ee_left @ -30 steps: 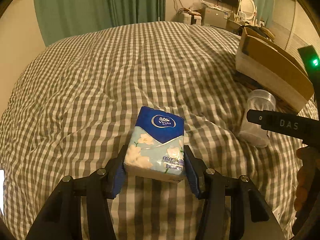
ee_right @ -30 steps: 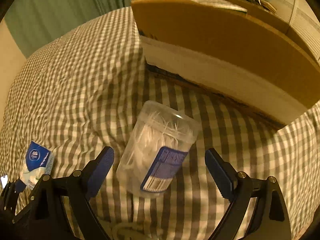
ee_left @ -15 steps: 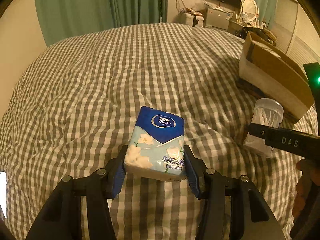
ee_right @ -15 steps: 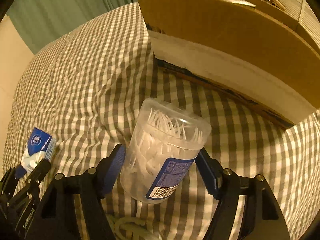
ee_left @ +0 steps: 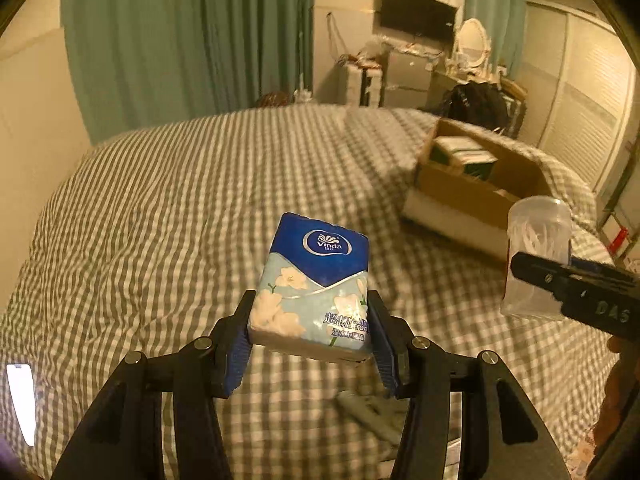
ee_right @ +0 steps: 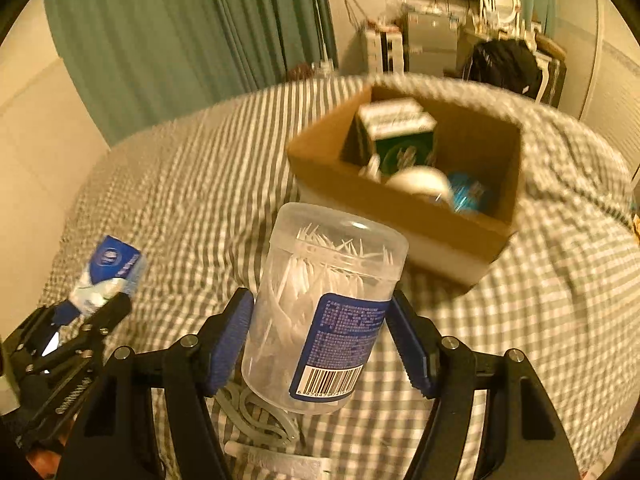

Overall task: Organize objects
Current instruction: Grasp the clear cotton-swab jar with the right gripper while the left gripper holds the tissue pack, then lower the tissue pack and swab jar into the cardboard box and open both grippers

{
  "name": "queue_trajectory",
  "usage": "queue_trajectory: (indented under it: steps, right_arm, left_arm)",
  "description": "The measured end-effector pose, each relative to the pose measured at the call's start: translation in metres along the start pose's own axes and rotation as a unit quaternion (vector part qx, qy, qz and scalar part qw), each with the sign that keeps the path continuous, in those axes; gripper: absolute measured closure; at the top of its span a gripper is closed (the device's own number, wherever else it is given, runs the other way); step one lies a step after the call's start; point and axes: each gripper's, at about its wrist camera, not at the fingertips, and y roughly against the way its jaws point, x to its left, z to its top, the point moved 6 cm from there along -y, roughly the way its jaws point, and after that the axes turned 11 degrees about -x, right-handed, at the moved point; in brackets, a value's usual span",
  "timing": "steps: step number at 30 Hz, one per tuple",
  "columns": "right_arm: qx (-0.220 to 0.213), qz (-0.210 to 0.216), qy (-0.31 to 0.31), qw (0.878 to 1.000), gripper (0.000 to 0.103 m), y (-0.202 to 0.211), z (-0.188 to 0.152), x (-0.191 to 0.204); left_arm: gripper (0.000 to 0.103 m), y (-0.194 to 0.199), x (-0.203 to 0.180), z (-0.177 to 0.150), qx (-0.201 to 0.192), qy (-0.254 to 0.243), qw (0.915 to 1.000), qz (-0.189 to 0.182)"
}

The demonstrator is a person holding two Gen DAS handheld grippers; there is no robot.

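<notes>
— Left gripper first: what has it got?

— Its blue pads press both sides of a tissue pack, blue on top with a pale flowered lower half, held above the checked bedcover. The right wrist view shows the same pack at the far left, sticking up from that gripper.

— What lies under it?

— Some grey plastic pieces on the cover, just in front of the fingers; I cannot tell what they are.

— Further right?

— An open cardboard box sits on the bed, with green-and-white cartons, something round and white, and something bright blue inside. That part is blurred.

— And the right gripper?

— Clamped on a clear plastic jar of white picks, pads against its sides, label and barcode facing the camera. The jar is off the bed, tilted slightly, with the box beyond it. From the left wrist view the jar appears at the right edge, gripped by a black finger.
</notes>
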Motion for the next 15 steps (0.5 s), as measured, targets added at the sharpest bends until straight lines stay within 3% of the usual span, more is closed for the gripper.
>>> queue_trajectory:
  steps: [8, 15]
  right_arm:
    - [-0.061, -0.004, 0.027, 0.998, 0.036, 0.063, 0.050, -0.027]
    - [-0.091, -0.017, 0.048, 0.995, 0.036, 0.079, 0.083, -0.055]
  left_arm:
    - [0.049, 0.032, -0.070, 0.060, -0.054, -0.035, 0.9973, -0.034]
    - [0.049, 0.026, -0.132, 0.111, -0.085, -0.056, 0.9922, -0.072]
